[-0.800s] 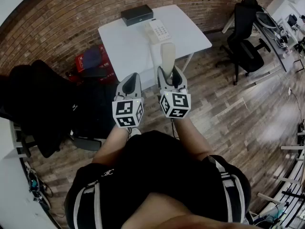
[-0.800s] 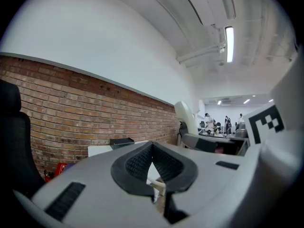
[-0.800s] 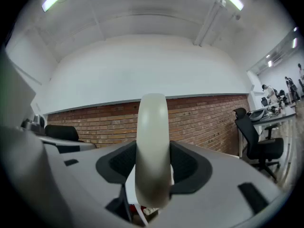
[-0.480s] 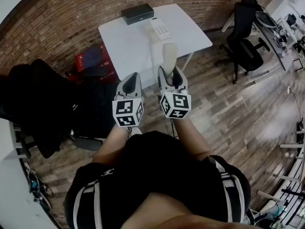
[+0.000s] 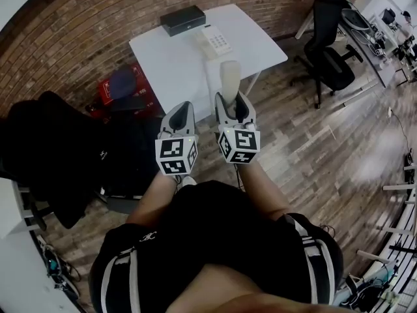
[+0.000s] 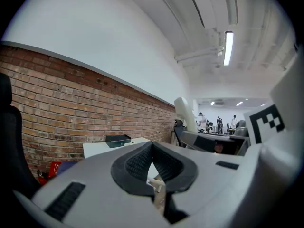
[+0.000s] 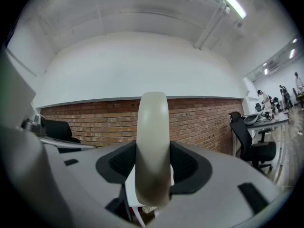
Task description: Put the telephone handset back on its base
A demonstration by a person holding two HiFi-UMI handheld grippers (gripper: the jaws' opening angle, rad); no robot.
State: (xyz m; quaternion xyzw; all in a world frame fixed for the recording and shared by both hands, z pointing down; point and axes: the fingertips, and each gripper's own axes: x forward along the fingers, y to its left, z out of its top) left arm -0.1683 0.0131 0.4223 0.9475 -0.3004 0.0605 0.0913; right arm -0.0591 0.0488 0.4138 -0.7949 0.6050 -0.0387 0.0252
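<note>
My right gripper (image 5: 232, 103) is shut on the cream telephone handset (image 5: 229, 79), which sticks out ahead of the jaws toward the white table (image 5: 172, 64). In the right gripper view the handset (image 7: 153, 146) stands upright between the two dark pads, both pressing its sides. The telephone base (image 5: 215, 42), cream with a keypad, lies at the table's far side. My left gripper (image 5: 180, 115) hangs beside the right one, short of the table, its jaws shut with nothing between them (image 6: 153, 161).
A black box (image 5: 183, 19) sits at the table's far edge next to the base. A red crate (image 5: 124, 87) and a black chair (image 5: 55, 149) stand left of the table. Another office chair (image 5: 329, 41) stands at the right, on the wooden floor.
The head view has shifted slightly; the table and chairs sit a little further left and up. Both grippers hold the same pose, the handset still clamped.
</note>
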